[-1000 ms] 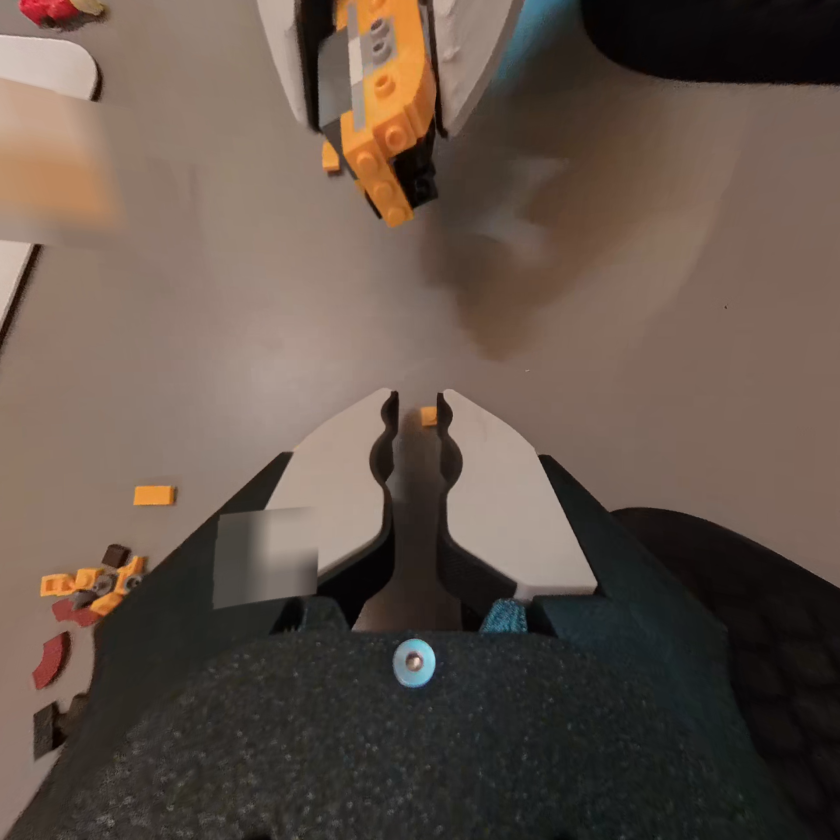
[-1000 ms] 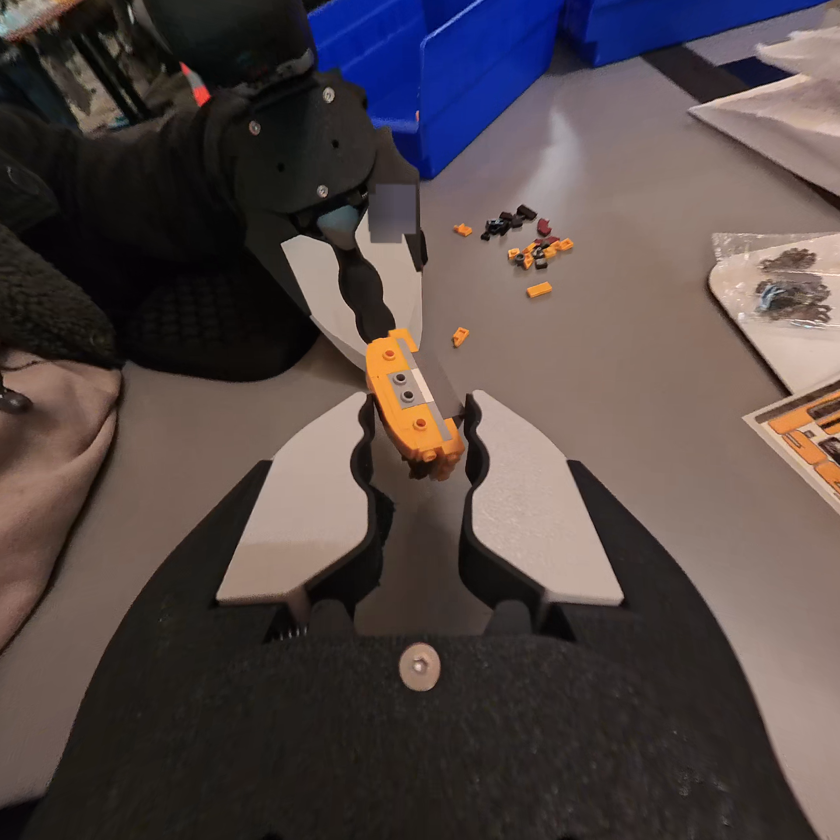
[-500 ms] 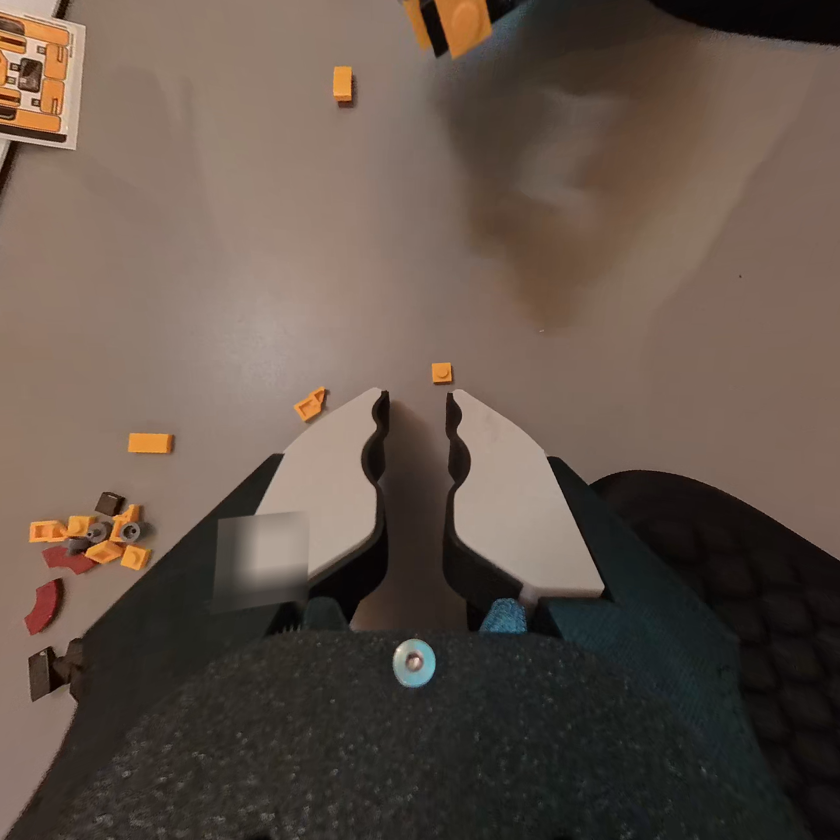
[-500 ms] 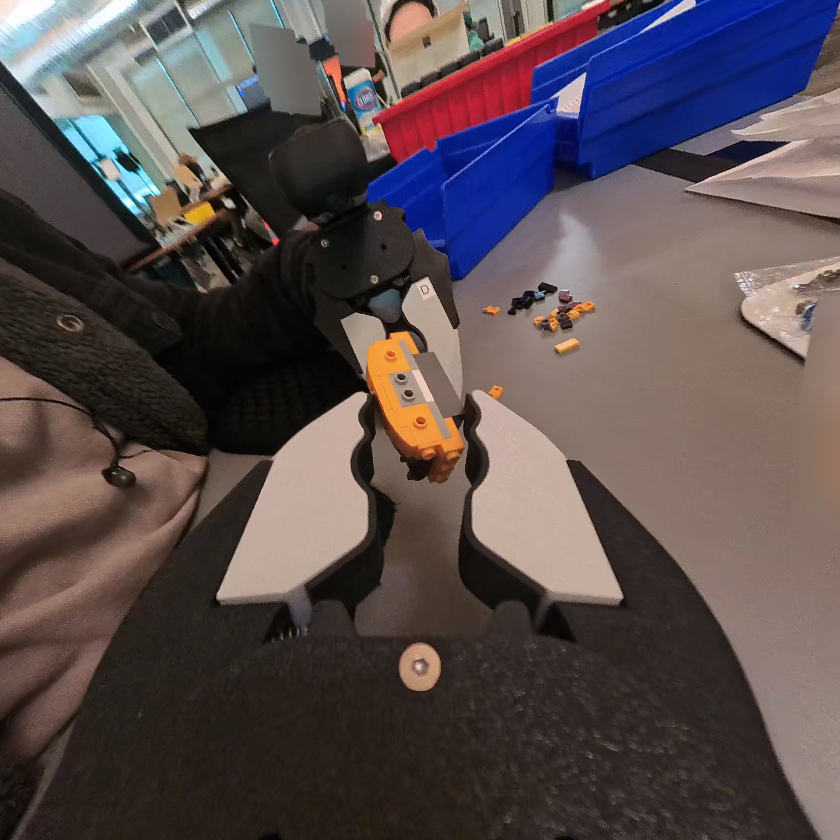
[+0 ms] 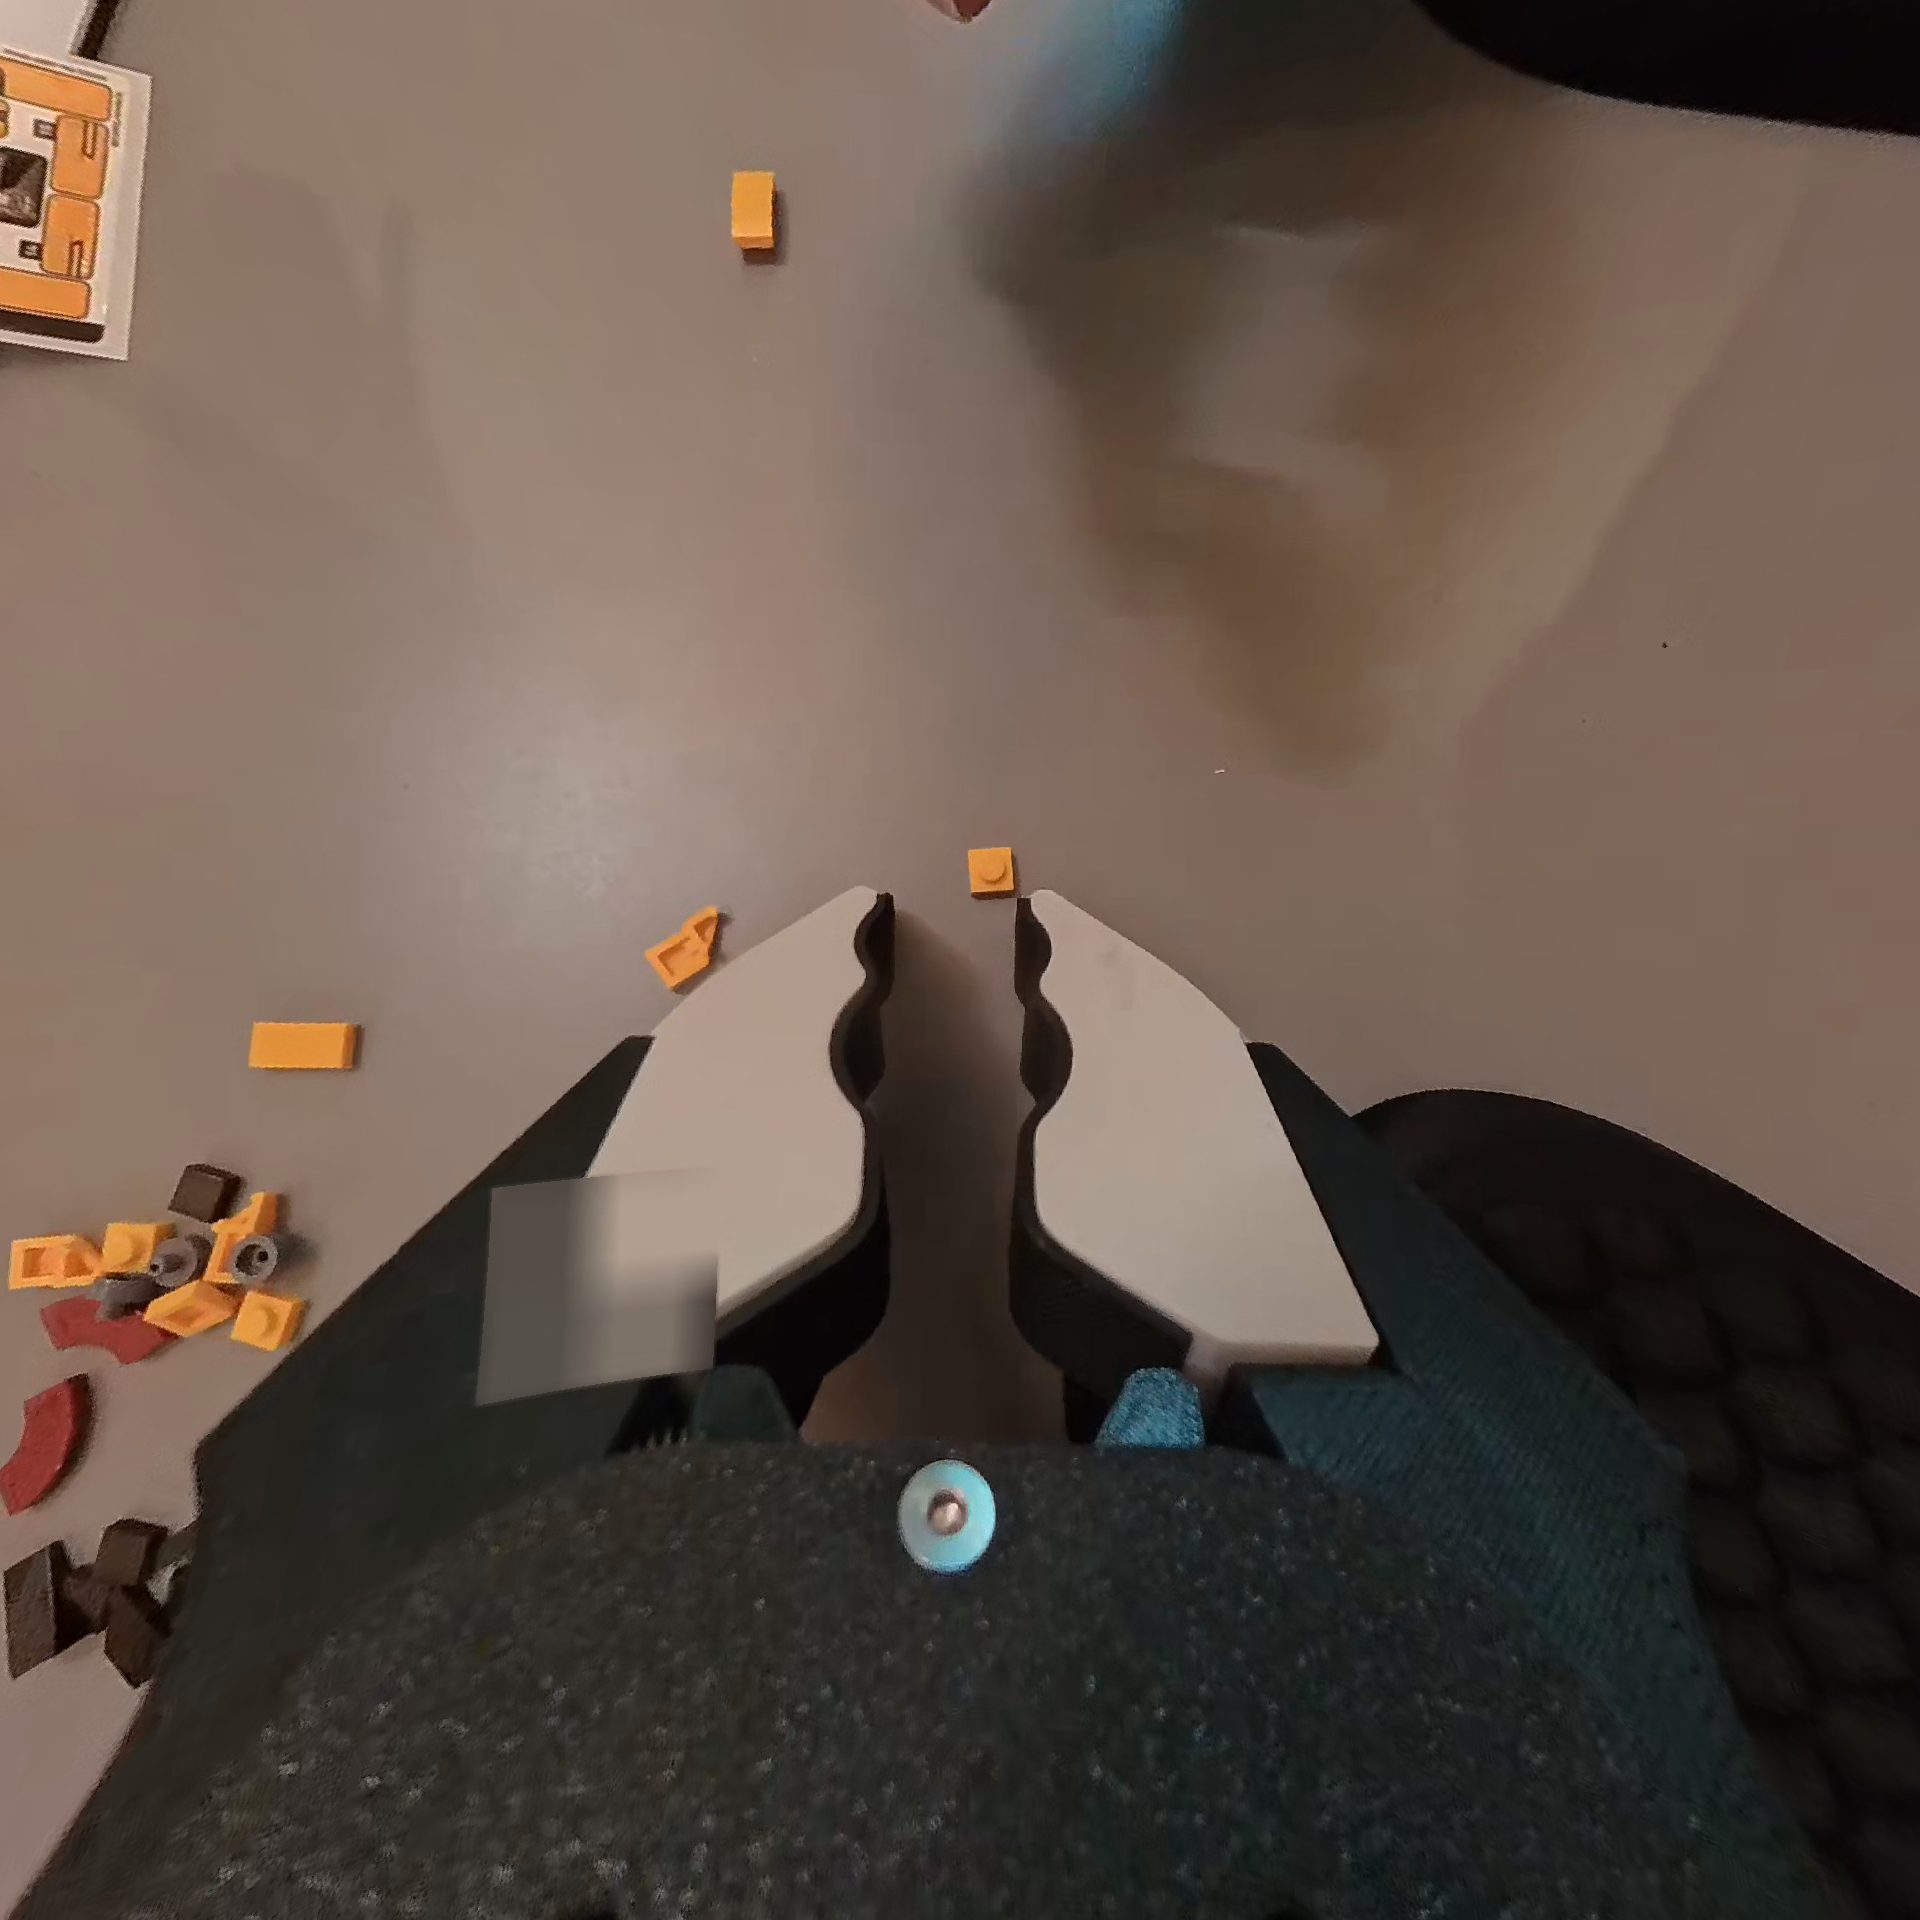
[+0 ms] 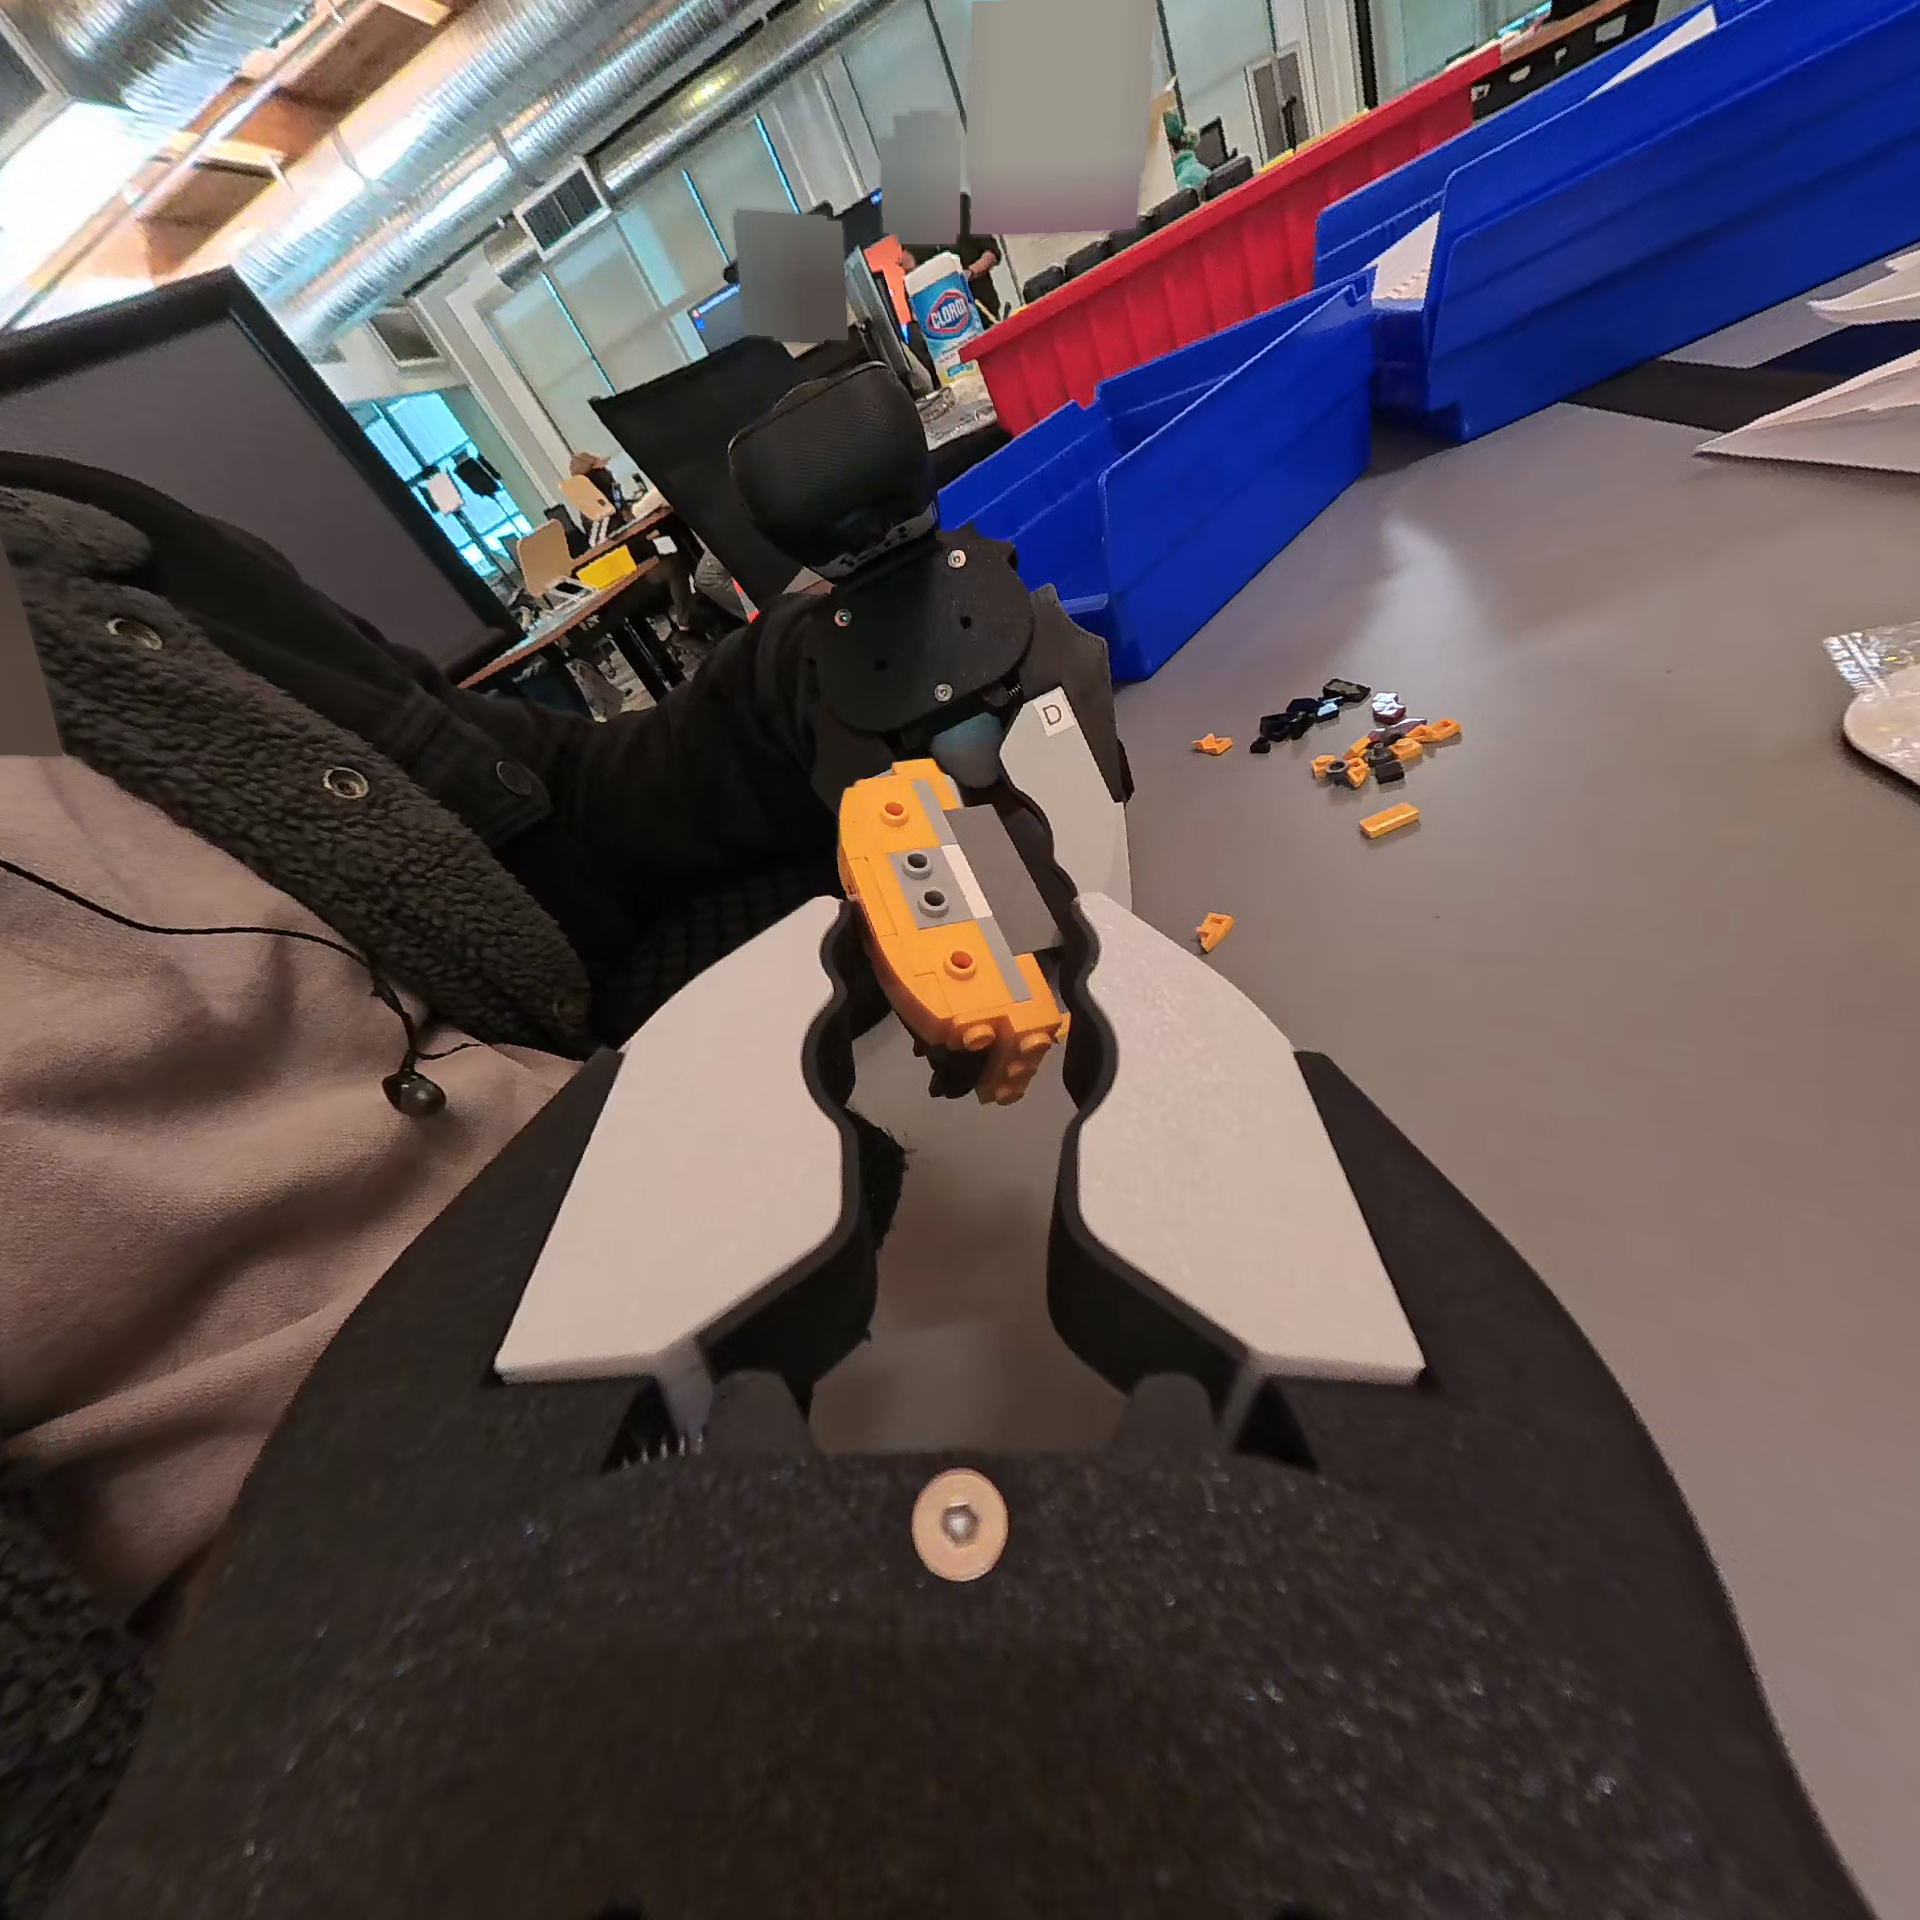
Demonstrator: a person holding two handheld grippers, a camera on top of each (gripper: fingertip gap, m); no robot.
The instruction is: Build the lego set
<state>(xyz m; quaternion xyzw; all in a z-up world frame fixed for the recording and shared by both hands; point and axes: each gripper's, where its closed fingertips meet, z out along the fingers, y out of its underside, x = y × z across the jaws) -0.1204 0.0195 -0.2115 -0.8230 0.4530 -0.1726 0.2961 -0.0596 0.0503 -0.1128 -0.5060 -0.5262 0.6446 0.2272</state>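
My right gripper (image 6: 958,914) is shut on an orange, grey and black lego assembly (image 6: 951,935) and holds it tilted, above the grey table (image 6: 1558,1039). My left gripper (image 5: 954,906) is open a little and empty, low over the table. A small orange one-stud plate (image 5: 990,871) lies just past its tips. In the right wrist view the left gripper's black body (image 6: 925,644) stands right behind the assembly. The assembly is not in the left wrist view.
Loose orange pieces (image 5: 686,948), an orange tile (image 5: 303,1044), an orange brick (image 5: 752,210) and a mixed pile (image 5: 156,1278) lie on the left. A sticker sheet (image 5: 57,208) is far left. Blue bins (image 6: 1247,520), papers (image 6: 1829,436) and a plastic bag (image 6: 1881,717) ring the table. The tips of one gripper are about 12 centimetres away from the tips of the other. The orange tile (image 5: 303,1044) sits 10 centimetres or so from the ends of my left fingers. The right camera catches it too, in the right wrist view (image 6: 1383,819).
The left gripper has drawn back from the assembly and opened slightly; the assembly has left its view. The right gripper has tilted upward with the assembly still held.
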